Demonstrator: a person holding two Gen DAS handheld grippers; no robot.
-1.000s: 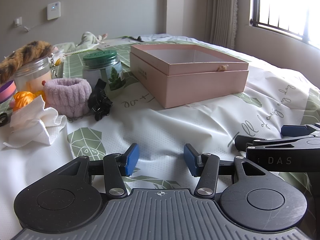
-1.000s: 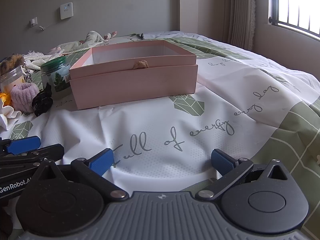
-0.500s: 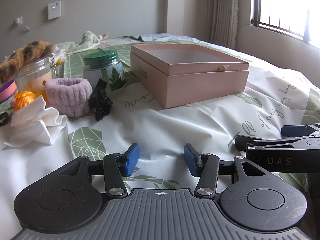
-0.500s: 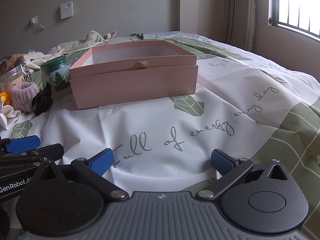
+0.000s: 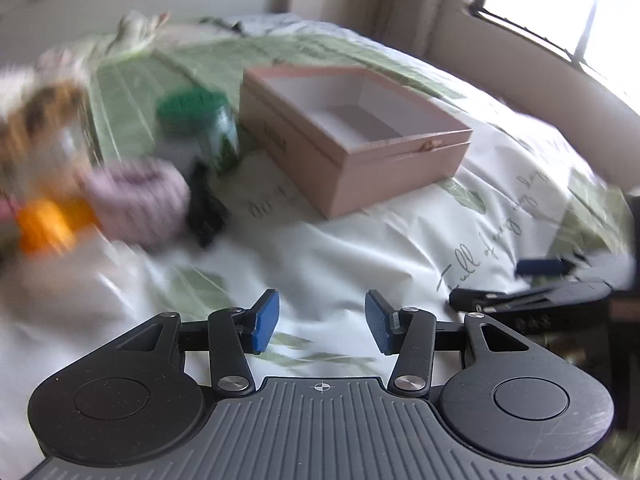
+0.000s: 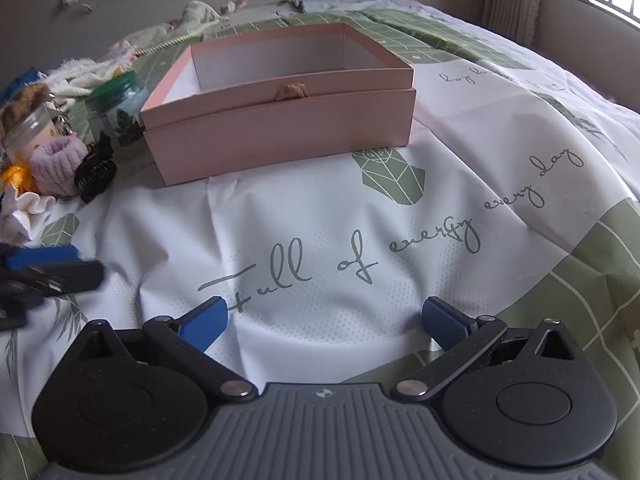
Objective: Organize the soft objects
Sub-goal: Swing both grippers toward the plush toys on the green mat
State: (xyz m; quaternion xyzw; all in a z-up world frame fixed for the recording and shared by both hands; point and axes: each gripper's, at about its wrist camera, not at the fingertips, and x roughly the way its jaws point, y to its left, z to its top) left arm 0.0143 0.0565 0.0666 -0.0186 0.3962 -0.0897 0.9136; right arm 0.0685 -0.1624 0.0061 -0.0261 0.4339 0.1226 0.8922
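Note:
An open, empty pink box (image 6: 280, 116) stands on the bed; it also shows in the left wrist view (image 5: 352, 140). Left of it lie a fluffy lilac band (image 6: 54, 166), a black hair claw (image 6: 94, 172), an orange scrunchie (image 6: 12, 174) and a white cloth (image 6: 24, 210). The left wrist view is blurred; the lilac band (image 5: 136, 196) and orange scrunchie (image 5: 46, 222) show at its left. My left gripper (image 5: 320, 322) is open and empty above the sheet. My right gripper (image 6: 324, 322) is wide open and empty, in front of the box.
A green-lidded jar (image 6: 114, 106) and a glass jar (image 6: 24, 136) with a striped furry thing on it stand beside the soft things. More cloths (image 6: 92, 72) lie at the back. The bed cover (image 6: 400, 240) is white and green. A window is at the right.
Both grippers have risen and tilted down, so the box's inside now shows. The left view has gone blurred with motion. Neither gripper's opening has changed.

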